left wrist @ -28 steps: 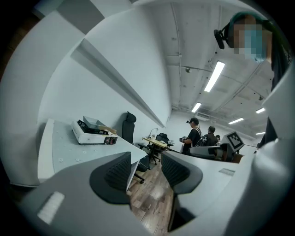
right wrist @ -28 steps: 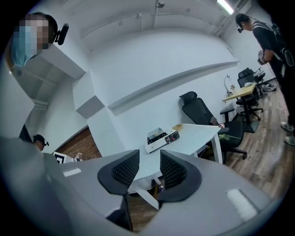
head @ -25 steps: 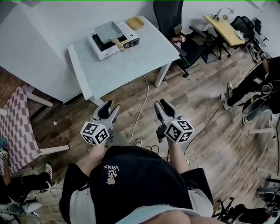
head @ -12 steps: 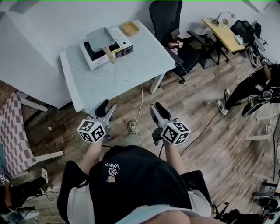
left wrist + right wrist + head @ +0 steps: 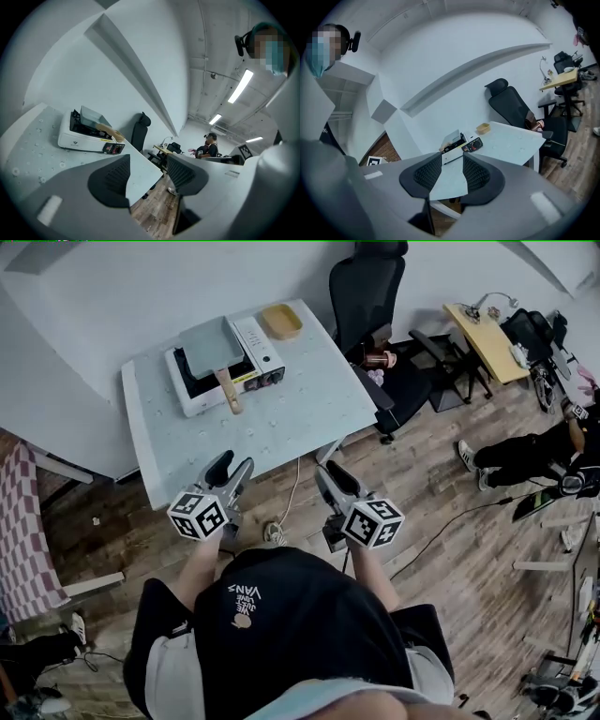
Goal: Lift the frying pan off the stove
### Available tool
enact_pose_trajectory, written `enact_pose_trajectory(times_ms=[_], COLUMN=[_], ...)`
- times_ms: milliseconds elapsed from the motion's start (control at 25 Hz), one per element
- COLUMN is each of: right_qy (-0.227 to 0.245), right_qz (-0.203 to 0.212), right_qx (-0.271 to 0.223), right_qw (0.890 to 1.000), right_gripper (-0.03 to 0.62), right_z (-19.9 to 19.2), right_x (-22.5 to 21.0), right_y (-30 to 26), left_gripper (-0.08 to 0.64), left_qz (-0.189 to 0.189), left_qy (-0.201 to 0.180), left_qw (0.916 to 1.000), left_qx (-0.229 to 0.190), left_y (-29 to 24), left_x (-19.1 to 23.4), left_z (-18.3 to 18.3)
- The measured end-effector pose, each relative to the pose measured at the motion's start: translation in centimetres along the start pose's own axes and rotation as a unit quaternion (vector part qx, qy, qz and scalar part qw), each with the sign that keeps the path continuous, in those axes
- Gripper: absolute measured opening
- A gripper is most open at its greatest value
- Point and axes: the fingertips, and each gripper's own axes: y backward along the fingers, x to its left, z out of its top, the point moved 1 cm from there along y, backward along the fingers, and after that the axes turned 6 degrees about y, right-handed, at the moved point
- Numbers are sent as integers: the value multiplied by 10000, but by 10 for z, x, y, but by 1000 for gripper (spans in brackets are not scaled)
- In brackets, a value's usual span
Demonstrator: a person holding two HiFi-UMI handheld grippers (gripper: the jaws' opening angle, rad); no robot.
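Observation:
A grey square frying pan [image 5: 207, 342] with a wooden handle [image 5: 228, 390] sits on a white portable stove [image 5: 190, 397] at the back of the white table [image 5: 281, 413]. In the left gripper view the pan [image 5: 93, 116] and the stove [image 5: 79, 138] lie well ahead. My left gripper [image 5: 232, 468] hovers at the table's near edge. Its jaws have just been opening, with nothing between them. My right gripper [image 5: 335, 479] is open and empty, off the table's near right corner. In the right gripper view the stove [image 5: 451, 152] shows beyond the right gripper [image 5: 452, 176].
A yellow bowl [image 5: 281, 322] stands behind the stove at the table's back edge. A black office chair [image 5: 370, 296] is right of the table, a wooden desk [image 5: 483, 320] further right. A checkered chair [image 5: 23, 540] stands at left. Cables [image 5: 274, 532] lie on the floor.
The table and stove have come closer in the head view. Both grippers have moved forward to the table's near edge. The left jaws stand slightly wider.

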Motion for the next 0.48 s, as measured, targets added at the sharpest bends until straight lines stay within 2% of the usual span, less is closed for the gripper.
enact_pose_trajectory(times_ms=[240, 480], right_qy=[47, -88], right_qz=[283, 690], right_qx=[117, 416], right_qw=[9995, 9967], right_gripper=[129, 129], right_z=[21, 21], right_x=[-11, -16], right_y=[-40, -77], left_gripper=[232, 236], left_qz=[171, 522], left_qy=[85, 411], left_qw=[9996, 9971], left_qx=[-204, -385], left_y=[-23, -26], left_x=[17, 36], left_z=[24, 30])
